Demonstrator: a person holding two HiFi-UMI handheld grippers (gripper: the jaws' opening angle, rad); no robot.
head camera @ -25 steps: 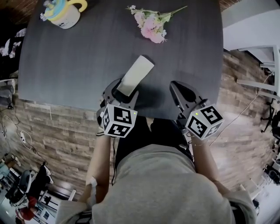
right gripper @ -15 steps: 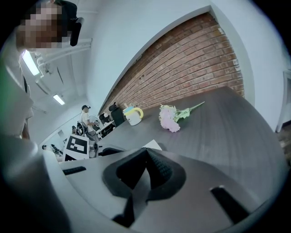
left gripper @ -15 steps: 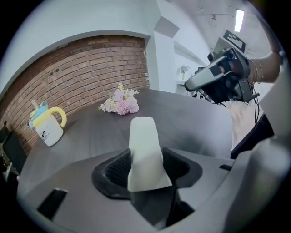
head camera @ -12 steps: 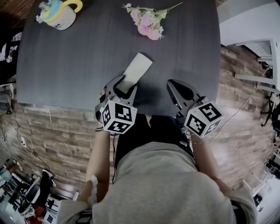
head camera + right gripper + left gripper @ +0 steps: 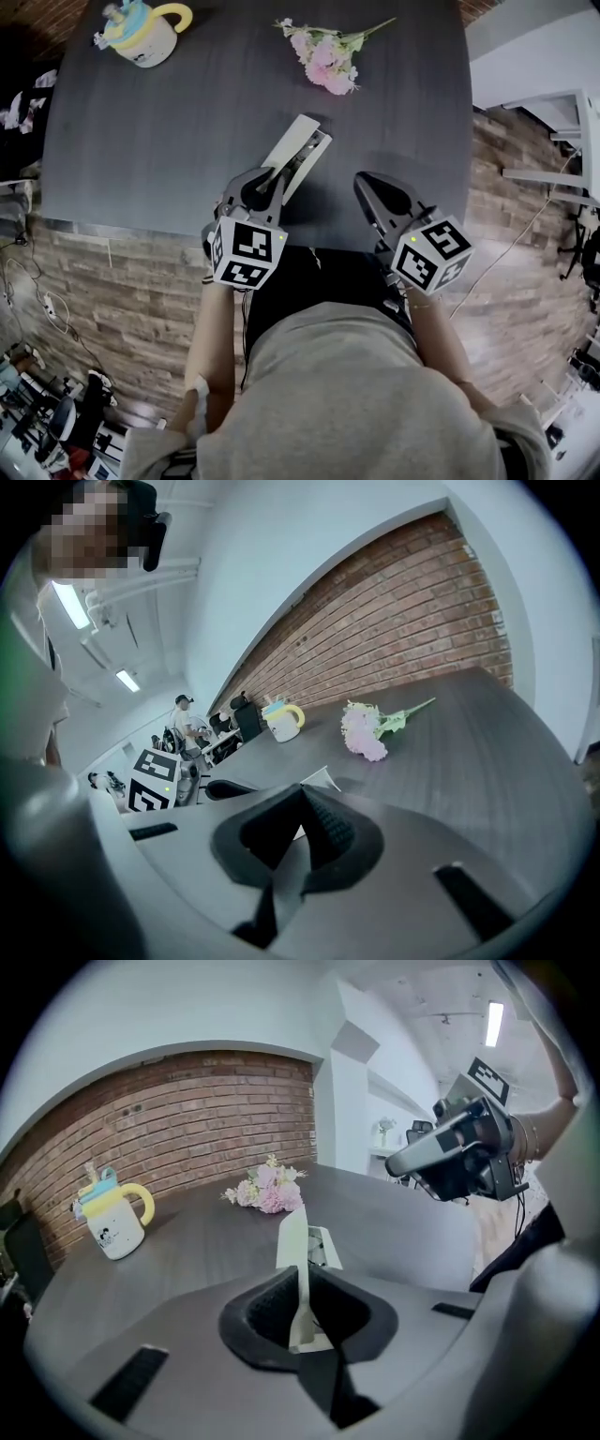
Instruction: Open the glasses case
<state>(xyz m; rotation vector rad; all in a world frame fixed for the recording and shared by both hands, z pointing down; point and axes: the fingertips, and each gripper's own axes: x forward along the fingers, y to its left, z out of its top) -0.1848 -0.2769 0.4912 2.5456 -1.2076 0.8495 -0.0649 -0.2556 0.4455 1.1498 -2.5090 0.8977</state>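
Note:
A cream glasses case (image 5: pixel 302 150) lies on the dark table (image 5: pixel 169 122), slanting away from me. My left gripper (image 5: pixel 265 187) is shut on the near end of its lid (image 5: pixel 292 1260). The thin flap stands edge-on between the pads, raised off the base (image 5: pixel 323 1246), so a gap into the inside shows. My right gripper (image 5: pixel 377 192) hovers over the table's near edge, to the right of the case and apart from it. It is shut with nothing in it (image 5: pixel 302 829). Only a corner of the case (image 5: pixel 321 780) shows past its jaws.
A yellow and blue mug (image 5: pixel 141 33) stands at the far left corner. A bunch of pink flowers (image 5: pixel 328 56) lies at the far middle. Brick-pattern flooring lies past the table's near edge. People sit in the distance (image 5: pixel 187 726).
My left gripper's jaws went from wide open around the case's near end to shut on its lid, then rose a little. The lid has lifted off the base. The right gripper stayed put.

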